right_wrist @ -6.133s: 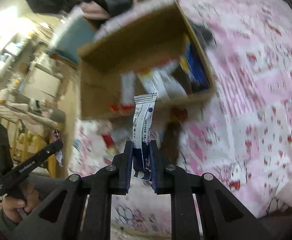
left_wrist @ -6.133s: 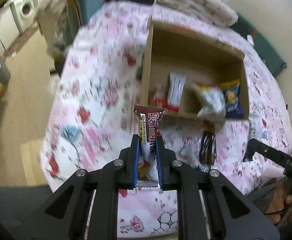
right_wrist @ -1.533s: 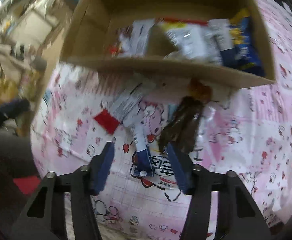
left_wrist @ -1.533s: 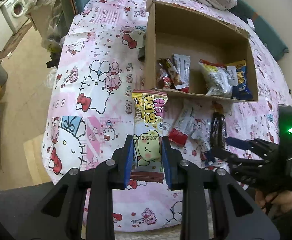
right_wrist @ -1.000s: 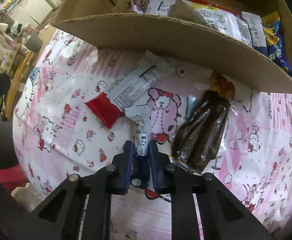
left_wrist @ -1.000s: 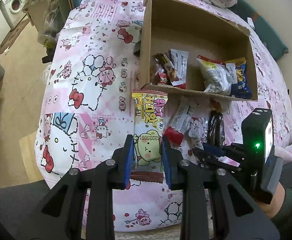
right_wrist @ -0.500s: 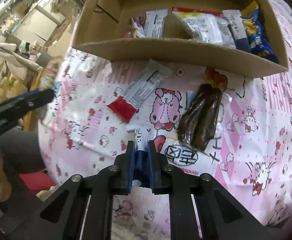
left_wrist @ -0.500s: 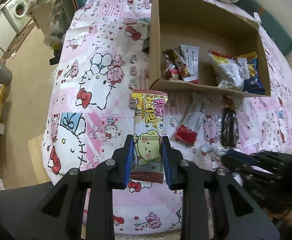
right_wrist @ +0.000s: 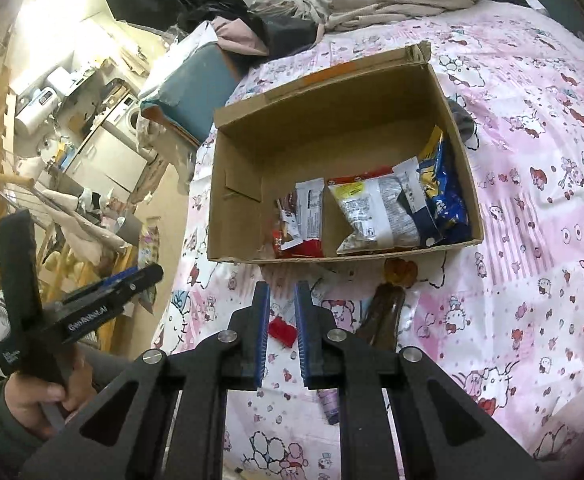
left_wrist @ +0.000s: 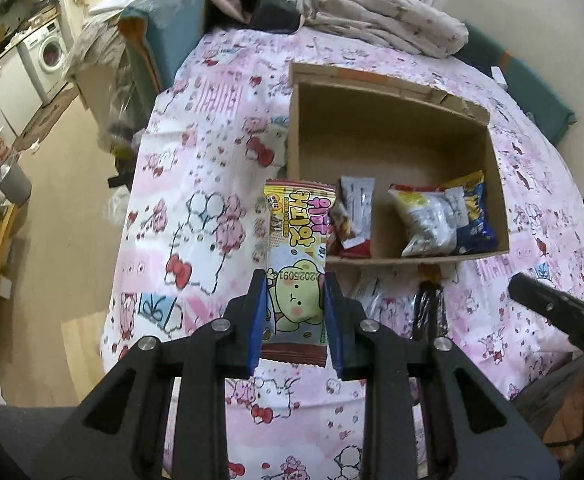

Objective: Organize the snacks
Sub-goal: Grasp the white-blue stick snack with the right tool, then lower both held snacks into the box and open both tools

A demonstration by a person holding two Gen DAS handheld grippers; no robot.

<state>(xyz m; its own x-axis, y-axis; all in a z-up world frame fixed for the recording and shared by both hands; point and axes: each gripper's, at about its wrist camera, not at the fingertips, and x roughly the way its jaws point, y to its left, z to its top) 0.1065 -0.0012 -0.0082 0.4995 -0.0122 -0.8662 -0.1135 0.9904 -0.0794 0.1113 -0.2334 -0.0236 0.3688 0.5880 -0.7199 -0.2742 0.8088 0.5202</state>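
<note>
Your left tongs (left_wrist: 294, 304) pinch the yellow snack pack (left_wrist: 297, 256), held at 9 o'clock of the cardboard box (left_wrist: 392, 132); your right tongs (right_wrist: 282, 322) stand slightly parted, empty above the bed.

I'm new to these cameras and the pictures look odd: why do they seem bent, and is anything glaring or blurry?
Left wrist view: fisheye curves the bedspread and blackens the corners; the yellow snack packet is sharp. Right wrist view: same curving, bright glare upper left, cardboard box clear.
</note>
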